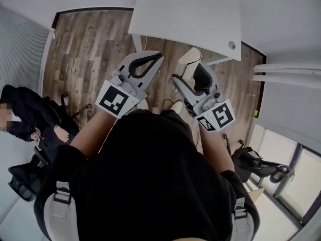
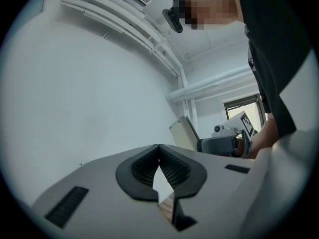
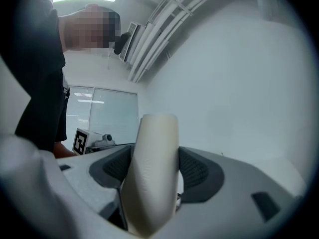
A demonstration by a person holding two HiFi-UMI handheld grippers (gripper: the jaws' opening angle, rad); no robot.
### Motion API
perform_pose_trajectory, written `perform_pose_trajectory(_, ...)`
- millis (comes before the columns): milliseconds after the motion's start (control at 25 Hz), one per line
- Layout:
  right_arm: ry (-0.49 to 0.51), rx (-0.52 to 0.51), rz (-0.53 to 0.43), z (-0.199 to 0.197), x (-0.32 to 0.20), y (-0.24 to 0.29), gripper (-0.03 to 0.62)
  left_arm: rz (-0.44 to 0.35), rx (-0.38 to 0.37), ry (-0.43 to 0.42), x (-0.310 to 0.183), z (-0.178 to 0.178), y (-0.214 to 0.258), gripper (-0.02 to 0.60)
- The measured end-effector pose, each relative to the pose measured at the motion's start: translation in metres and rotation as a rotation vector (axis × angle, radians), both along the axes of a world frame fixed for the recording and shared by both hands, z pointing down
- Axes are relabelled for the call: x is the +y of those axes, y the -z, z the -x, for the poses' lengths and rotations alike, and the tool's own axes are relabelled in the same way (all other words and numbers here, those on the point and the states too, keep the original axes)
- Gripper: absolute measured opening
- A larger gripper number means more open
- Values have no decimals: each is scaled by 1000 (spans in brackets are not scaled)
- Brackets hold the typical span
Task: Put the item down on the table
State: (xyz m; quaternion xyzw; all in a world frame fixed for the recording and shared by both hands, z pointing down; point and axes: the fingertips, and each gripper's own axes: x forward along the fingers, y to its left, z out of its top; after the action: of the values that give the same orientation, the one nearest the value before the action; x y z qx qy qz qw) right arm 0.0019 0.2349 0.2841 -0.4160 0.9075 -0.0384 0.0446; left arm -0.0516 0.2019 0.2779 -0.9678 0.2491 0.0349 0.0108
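Observation:
My right gripper (image 1: pixel 192 73) is held up in front of my chest, over the wooden floor and short of the white table (image 1: pixel 185 19). It is shut on a cream, curved, smooth item (image 1: pixel 188 59). In the right gripper view the item (image 3: pixel 152 173) stands upright between the two black pads (image 3: pixel 197 171), filling the gap of the right gripper (image 3: pixel 154 151). My left gripper (image 1: pixel 159 56) is held beside it at the same height. Its jaws meet at the tips with nothing between them, as the left gripper view shows of the left gripper (image 2: pixel 159 146).
A seated person in black (image 1: pixel 25 114) is at the left on an office chair. Another black chair (image 1: pixel 258 162) stands at the right near the windows. The table's near corner has a round grommet (image 1: pixel 231 45). White pipes (image 1: pixel 286 72) run along the right wall.

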Motion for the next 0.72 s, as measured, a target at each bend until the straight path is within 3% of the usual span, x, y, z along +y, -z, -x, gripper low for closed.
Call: perform_pose_trajectory(720, -30, 8, -43, 45, 0, 17, 301, -10, 19, -1, 2, 49, 8, -6)
